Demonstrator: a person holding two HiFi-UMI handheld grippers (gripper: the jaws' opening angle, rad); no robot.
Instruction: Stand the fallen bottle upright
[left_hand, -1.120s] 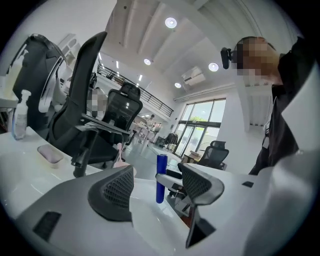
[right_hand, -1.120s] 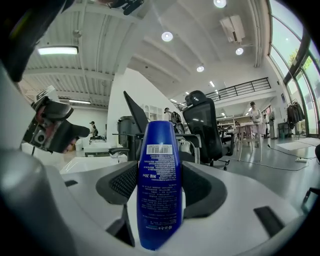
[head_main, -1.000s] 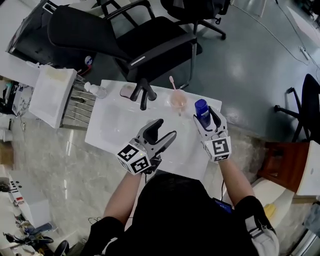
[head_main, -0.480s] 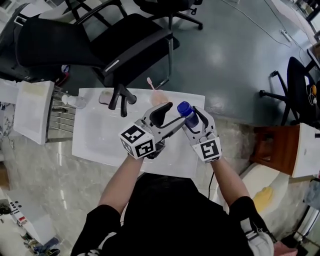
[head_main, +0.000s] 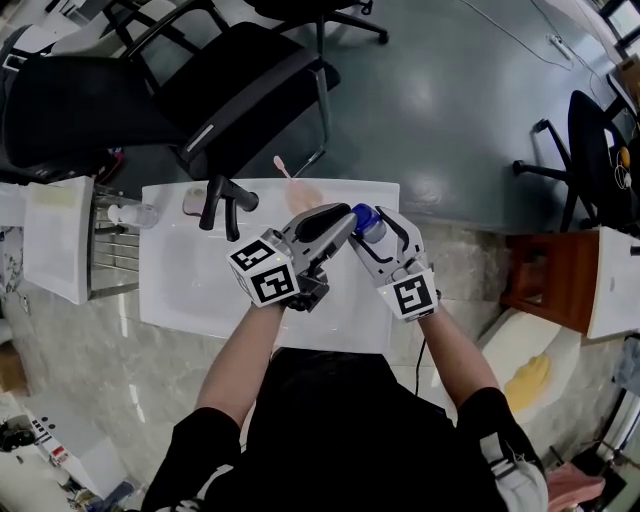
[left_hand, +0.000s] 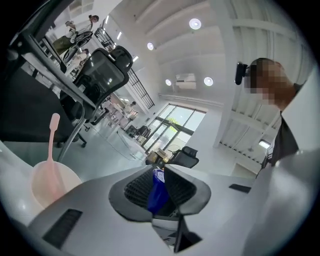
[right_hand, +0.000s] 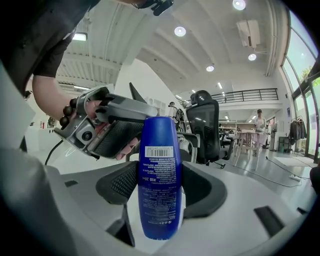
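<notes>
office chair (head_main: 200, 80): black, mesh back, padded seat, metal arms; on the grey floor beyond the far edge of the sink.

sink (head_main: 200, 290): white, glossy, rectangular, shallow bowl; black tap (head_main: 222, 200) at the far rim, left of centre.

person's arms: bare forearms below short black sleeves, both reaching forward over the near rim and converging above the far right part of the sink.

right gripper (head_main: 372, 222) (right_hand: 159, 185): grey moulded shell, black ribbed pads, marker cube at the near end; pointing almost level. jaws closed on the bottle, one pad on each side of its body.

left gripper (head_main: 345, 222) (left_hand: 160, 187): same build; held level and angled in from the left, its tips meeting the right gripper's. jaws have just been closing and stand narrow, with the bottle's blue body pinched between the pads. the left hand (right_hand: 97, 107) wraps the handle, with dark beads at the wrist.

bottle (head_main: 365, 218) (right_hand: 159, 170) (left_hand: 158, 192): blue plastic, smooth, tall with a rounded upper end; white barcode patch and small print on the side. roughly upright, lifted off the sink, gripped by both grippers over the far right corner.

cup (head_main: 300, 195) (left_hand: 50, 177): pale pink, translucent, round; on the far rim just left of the grippers.

toothbrush (head_main: 283, 165) (left_hand: 50, 140): pink, slim, standing in the cup, leaning.
</notes>
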